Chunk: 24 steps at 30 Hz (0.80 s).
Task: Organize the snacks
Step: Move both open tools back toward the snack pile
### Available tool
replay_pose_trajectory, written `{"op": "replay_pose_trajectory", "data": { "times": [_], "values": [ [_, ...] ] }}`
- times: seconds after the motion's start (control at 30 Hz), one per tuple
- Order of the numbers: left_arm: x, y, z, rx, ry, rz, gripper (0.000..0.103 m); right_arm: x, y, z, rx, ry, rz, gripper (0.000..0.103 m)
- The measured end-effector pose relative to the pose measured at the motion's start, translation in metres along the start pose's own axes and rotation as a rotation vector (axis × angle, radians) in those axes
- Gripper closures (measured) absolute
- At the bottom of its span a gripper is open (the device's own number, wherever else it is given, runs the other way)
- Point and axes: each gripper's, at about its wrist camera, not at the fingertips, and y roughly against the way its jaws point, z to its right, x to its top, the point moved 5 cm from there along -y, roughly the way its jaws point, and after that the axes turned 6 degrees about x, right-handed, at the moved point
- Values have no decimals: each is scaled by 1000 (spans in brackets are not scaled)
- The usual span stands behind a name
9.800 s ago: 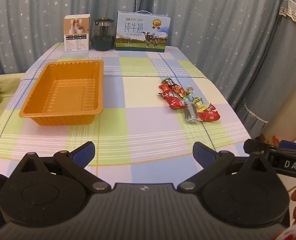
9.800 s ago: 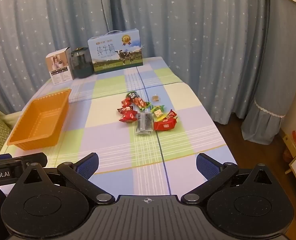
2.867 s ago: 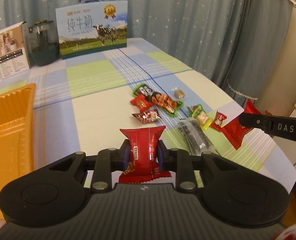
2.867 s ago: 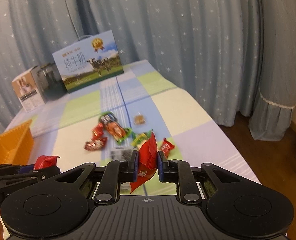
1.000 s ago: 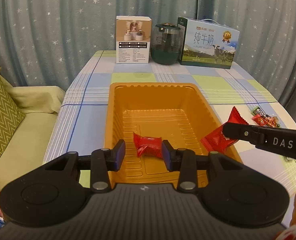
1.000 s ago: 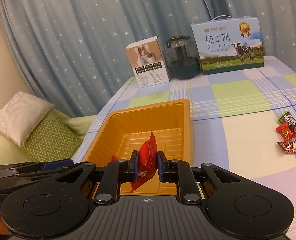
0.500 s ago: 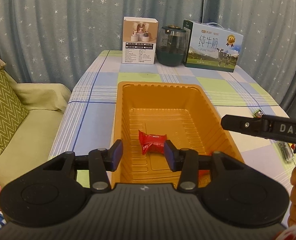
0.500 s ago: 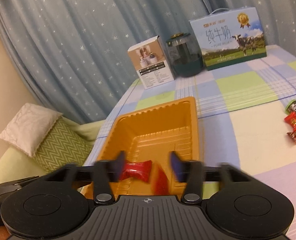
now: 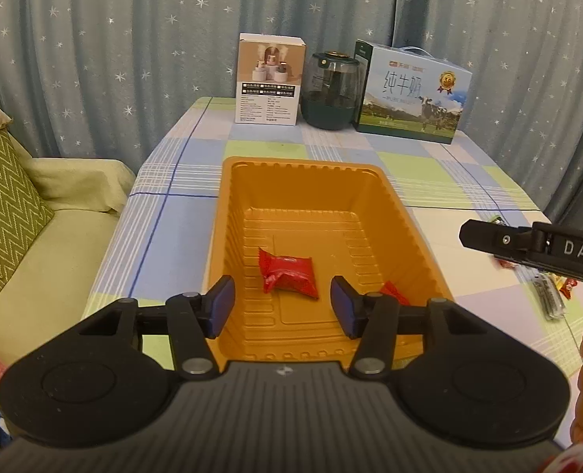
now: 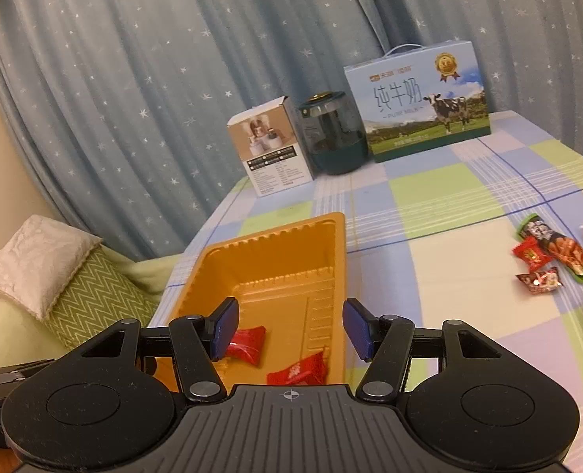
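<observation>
Two red snack packets lie on the ribbed floor of the orange plastic tray point(image 9: 228, 213): one red packet point(image 9: 288, 272) is just ahead of the left gripper point(image 9: 283, 307), between the lines of its two blue pads, and the second red packet point(image 10: 298, 370) lies close to the right wall of the tray, under the right gripper point(image 10: 290, 329). The left gripper has just been opening; its jaws stand apart above the tray and nothing is between the pads. The right gripper has also just let go and its jaws are released and empty, over the near end of the tray. The other snacks point(image 10: 547, 260) remain on the checked tablecloth point(image 10: 429, 197), well to the right of the right gripper: a small red packet, a long green-edged packet with a dark label I cannot read, a silver-red candy, a small round sweet in clear wrap and a dark packet at the picture edge. In the left wrist view the side of the right gripper carries the letters "DAS". Far ahead of both grippers, at the back of the table by the starry blue curtain point(image 9: 134, 39), stand a white product box point(image 9: 270, 79), a dark green jar point(image 9: 333, 92) and a milk carton box point(image 10: 417, 98) with a cow picture, Chinese characters "纯牛奶" and the words "PURE MILK". To the left of the left gripper is a sofa with a green zigzag cushion point(image 9: 4, 205).
</observation>
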Motion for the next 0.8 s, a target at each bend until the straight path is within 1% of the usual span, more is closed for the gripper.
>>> {"op": "replay_pose_trajectory", "data": {
  "times": [0.1, 0.23, 0.33, 0.47, 0.53, 0.6, 0.8],
  "values": [
    [0, 5, 7, -7, 2, 2, 43, -3, 10, 3, -17, -2, 0, 44],
    [1, 12, 17, -23, 4, 5, 41, -3, 27, 9, -43, 0, 15, 44],
    [2, 18, 26, -35, 2, 15, 37, -3, 43, 14, -68, 6, 34, 44],
    [4, 26, 41, -64, -3, 27, 33, -1, 67, 27, -110, -14, 57, 44],
    [5, 30, 51, -86, -5, 30, 32, -1, 80, 36, -140, -27, 63, 44],
    [6, 34, 63, -110, -11, 34, 28, 0, 94, 46, -173, -41, 72, 44],
    [10, 42, 107, -174, -47, 47, 24, 8, 143, 78, -258, -86, 126, 43]
  ]
}}
